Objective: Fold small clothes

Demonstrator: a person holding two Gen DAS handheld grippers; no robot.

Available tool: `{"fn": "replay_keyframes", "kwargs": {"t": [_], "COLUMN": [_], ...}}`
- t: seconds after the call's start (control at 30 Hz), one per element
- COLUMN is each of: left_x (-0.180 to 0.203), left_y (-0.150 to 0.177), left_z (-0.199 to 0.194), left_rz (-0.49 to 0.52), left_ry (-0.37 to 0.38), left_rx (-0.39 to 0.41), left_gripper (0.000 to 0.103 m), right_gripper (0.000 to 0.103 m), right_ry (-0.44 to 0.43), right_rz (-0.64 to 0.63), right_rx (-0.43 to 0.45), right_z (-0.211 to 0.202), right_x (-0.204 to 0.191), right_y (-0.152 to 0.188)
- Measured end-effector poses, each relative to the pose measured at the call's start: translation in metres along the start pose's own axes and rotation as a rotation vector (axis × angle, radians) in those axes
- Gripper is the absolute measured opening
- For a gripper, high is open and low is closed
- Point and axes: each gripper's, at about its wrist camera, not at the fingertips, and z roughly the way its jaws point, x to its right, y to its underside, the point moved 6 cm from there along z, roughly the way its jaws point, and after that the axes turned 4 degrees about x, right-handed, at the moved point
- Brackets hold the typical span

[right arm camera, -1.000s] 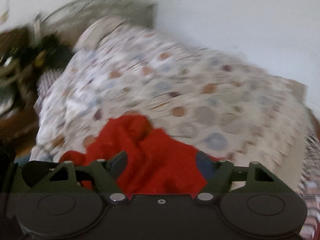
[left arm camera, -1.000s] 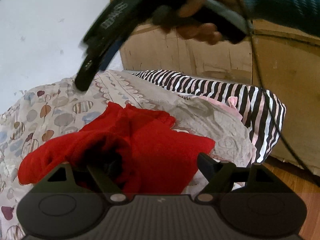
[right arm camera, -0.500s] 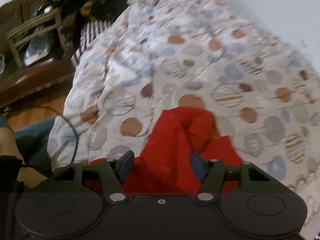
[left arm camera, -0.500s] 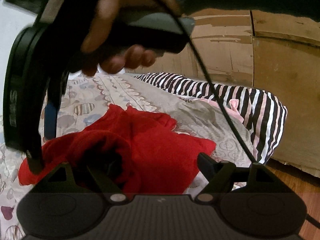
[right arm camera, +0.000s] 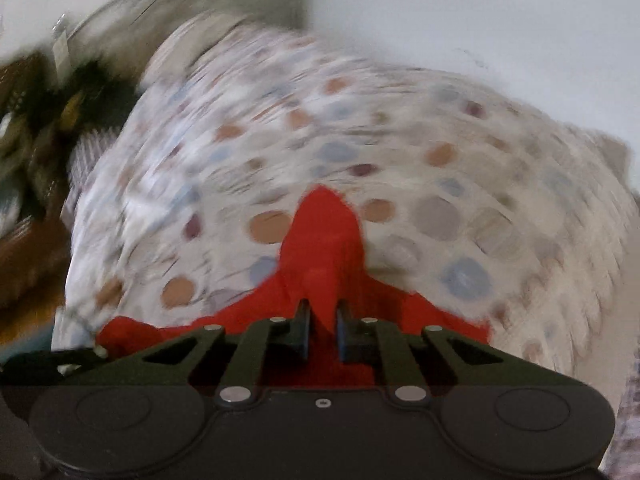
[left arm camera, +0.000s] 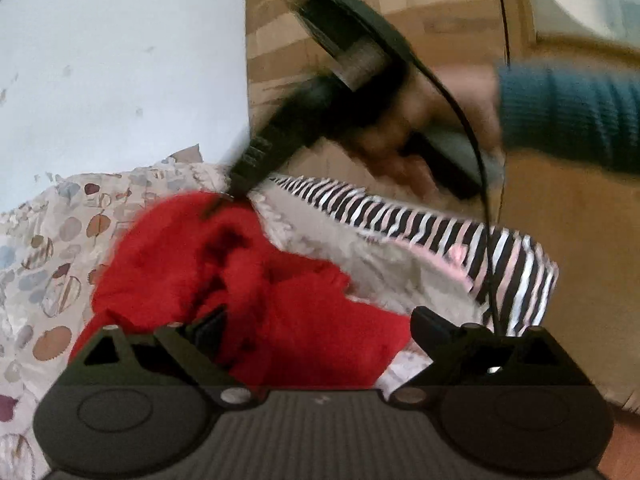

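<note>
A crumpled red garment (left arm camera: 240, 276) lies on the dotted bedspread (left arm camera: 60, 248). My left gripper (left arm camera: 316, 328) is open, its fingers wide apart over the near part of the garment. My right gripper (right arm camera: 322, 332) is shut on a raised fold of the red garment (right arm camera: 324, 248), which peaks up between its fingers. In the left wrist view the right gripper (left arm camera: 224, 204), held by a hand, pinches the garment's far top edge and lifts it. Both views are blurred by motion.
A black-and-white striped cloth (left arm camera: 420, 220) and a grey-pink piece (left arm camera: 400, 264) lie at the bed's right end by a cardboard panel (left arm camera: 560, 240). A white wall (left arm camera: 120, 80) is behind. Dark furniture (right arm camera: 32, 140) stands left of the bed.
My right gripper closed from open onto a fold of the red garment and pulled it up and away. The left gripper stayed open and nearly still.
</note>
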Motion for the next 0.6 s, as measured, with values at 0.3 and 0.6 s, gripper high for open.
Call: {"fn": "replay_keyframes", "kwargs": {"t": [0.3, 0.6], "left_x": [-0.003, -0.061], "left_y": [-0.002, 0.010], "left_z": [-0.046, -0.060], "left_rz": [-0.027, -0.025], "left_ry": [-0.067, -0.273], "left_rx": [0.061, 0.054], "left_gripper": [0.100, 0.102], "right_gripper": [0.011, 0.012], "right_ry": [-0.008, -0.025], "right_rz": [0.366, 0.431], "right_rx": [0.146, 0.187], "right_z": [-0.007, -0.003], "right_x": [0.034, 0.040], "right_y": [0.082, 0.089]}}
